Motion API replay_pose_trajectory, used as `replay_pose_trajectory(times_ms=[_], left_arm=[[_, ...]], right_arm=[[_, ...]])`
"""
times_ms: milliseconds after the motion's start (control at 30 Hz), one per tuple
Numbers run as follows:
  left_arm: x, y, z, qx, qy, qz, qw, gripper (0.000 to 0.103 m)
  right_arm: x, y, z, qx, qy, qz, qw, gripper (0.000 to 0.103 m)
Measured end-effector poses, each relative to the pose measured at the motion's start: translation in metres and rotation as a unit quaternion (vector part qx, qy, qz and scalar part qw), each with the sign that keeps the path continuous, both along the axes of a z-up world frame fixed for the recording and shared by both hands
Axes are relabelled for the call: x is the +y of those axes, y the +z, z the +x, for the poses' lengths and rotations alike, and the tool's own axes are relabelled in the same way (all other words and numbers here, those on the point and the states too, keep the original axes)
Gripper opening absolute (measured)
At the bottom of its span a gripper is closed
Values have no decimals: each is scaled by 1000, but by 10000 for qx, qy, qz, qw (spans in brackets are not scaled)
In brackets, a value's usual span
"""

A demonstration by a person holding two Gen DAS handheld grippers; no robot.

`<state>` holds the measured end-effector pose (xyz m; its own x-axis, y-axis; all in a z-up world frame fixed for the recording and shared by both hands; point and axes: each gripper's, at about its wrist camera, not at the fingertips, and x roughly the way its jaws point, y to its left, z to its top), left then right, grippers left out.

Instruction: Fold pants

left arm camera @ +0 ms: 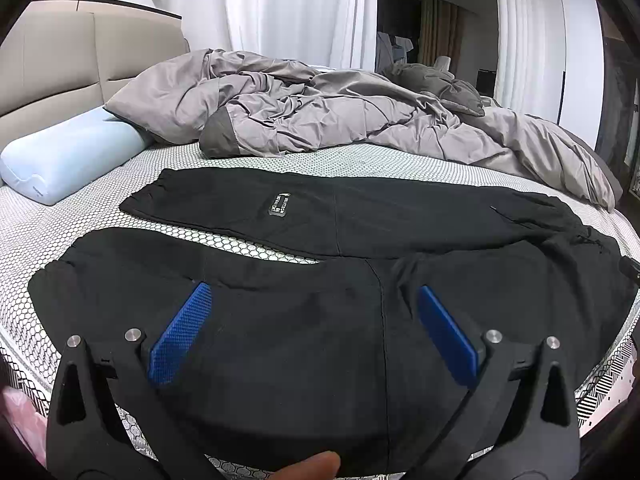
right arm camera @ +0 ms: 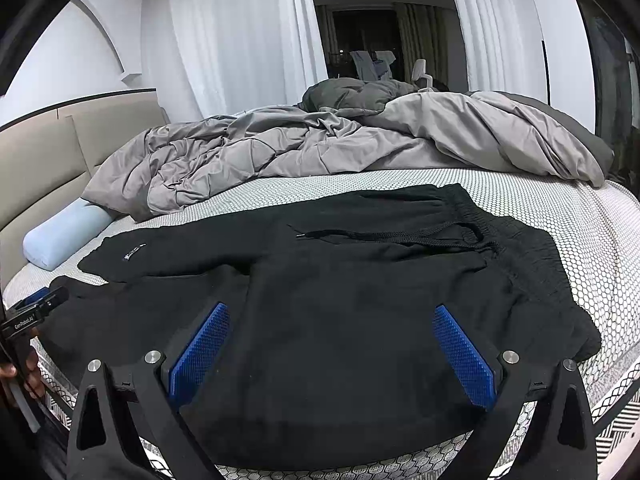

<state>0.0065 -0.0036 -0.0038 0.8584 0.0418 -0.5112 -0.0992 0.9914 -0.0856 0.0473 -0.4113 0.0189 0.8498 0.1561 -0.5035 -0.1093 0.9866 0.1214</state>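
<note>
Black pants lie spread flat on the bed, legs apart toward the left, waistband with a drawstring to the right. The far leg carries a small label. My left gripper is open, its blue pads hovering over the near leg. My right gripper is open, its blue pads over the hip area of the pants. Neither holds cloth. The left gripper also shows in the right wrist view at the left edge.
A crumpled grey duvet covers the far half of the bed. A light blue pillow lies at the left by the beige headboard. The patterned mattress edge runs along the front. White curtains hang behind.
</note>
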Motion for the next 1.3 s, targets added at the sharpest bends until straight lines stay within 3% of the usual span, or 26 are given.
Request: replay_pose_trajectory(times_ms=[1133, 1200, 1300], left_arm=[[4, 8, -3, -58, 70, -23, 10000, 102], [12, 13, -8, -80, 120, -117, 9998, 102], [44, 22, -23, -117, 200, -617, 9978, 102]], right_arm=[[-8, -2, 12, 31, -98, -23, 9999, 103], [-11, -1, 15, 143, -109, -78, 9998, 103], [-14, 8, 14, 84, -202, -300, 9993, 103]])
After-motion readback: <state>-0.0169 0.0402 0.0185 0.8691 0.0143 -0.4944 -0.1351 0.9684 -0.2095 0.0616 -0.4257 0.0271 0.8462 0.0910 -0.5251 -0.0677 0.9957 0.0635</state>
